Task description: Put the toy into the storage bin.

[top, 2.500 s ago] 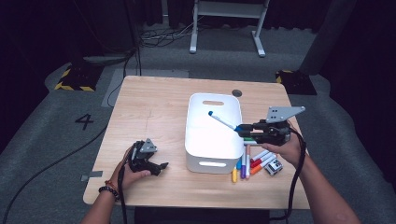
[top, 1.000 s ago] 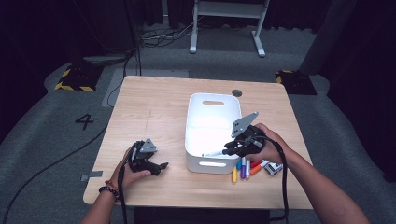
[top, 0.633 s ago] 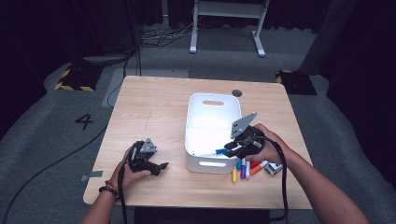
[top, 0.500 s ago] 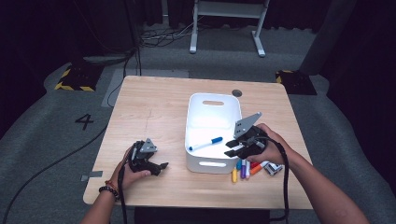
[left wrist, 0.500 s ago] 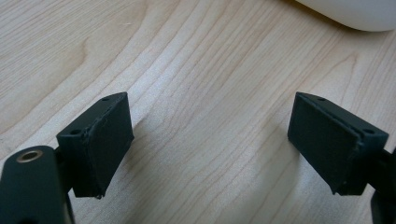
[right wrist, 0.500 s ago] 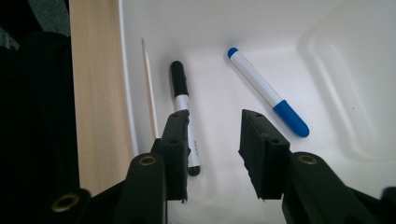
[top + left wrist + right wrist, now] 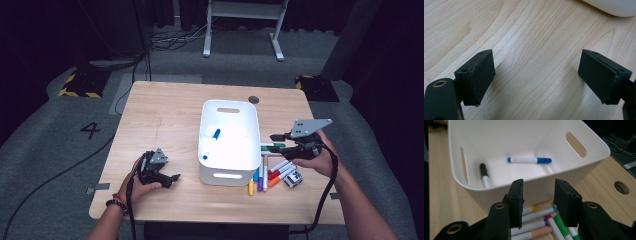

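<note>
A white bin [image 7: 220,167] stands mid-table. Inside it lie a blue-capped marker [image 7: 211,142] and, in the right gripper view, the same blue marker [image 7: 529,160] with a black-capped marker [image 7: 484,176] near one wall. Several coloured markers [image 7: 272,172] lie on the table by the bin's right side. My right gripper [image 7: 278,139] hovers over them, just outside the bin; its jaws have just been opening and nothing is between them [image 7: 537,195]. At the front left, my left gripper [image 7: 172,179] rests on the table, open and with nothing in it [image 7: 536,72].
A small grey and white block [image 7: 295,178] lies beside the loose markers. A round hole [image 7: 254,99] sits in the tabletop behind the bin. A metal stand [image 7: 240,30] is on the floor beyond the table.
The right gripper carried the blue marker over the bin, let it drop inside, then drew back to the right with its jaws apart. The left gripper stayed put.
</note>
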The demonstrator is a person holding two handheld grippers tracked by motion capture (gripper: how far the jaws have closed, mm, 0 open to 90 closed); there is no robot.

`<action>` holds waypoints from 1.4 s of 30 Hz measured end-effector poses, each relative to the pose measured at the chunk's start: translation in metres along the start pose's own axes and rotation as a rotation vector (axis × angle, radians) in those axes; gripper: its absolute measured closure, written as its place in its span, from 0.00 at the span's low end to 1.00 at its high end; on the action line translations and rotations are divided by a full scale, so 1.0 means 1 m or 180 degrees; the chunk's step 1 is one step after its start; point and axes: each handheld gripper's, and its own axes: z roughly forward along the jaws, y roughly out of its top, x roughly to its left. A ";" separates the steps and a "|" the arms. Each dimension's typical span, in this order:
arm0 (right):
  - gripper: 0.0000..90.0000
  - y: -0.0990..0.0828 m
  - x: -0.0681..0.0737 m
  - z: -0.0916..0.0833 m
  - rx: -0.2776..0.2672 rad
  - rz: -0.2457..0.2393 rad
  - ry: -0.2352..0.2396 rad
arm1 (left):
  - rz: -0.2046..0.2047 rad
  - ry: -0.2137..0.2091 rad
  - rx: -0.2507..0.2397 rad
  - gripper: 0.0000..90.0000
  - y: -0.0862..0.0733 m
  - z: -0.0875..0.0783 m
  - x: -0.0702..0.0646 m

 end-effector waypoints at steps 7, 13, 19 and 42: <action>0.66 -0.045 -0.037 0.018 0.0305 0.0333 -0.0305 | -0.0002 0.0003 -0.0004 0.16 0.000 0.000 0.000; 0.67 -0.074 -0.063 0.048 0.0521 0.0484 -0.0266 | -0.0021 -0.0017 -0.0008 0.16 0.000 0.001 0.000; 0.66 -0.088 -0.078 0.066 0.0658 0.0600 -0.0281 | -0.0004 0.0003 -0.0005 0.16 0.000 0.000 0.000; 0.69 -0.115 -0.104 0.097 0.0877 0.0918 -0.0282 | -0.0011 -0.0006 -0.0002 0.16 0.000 0.000 0.000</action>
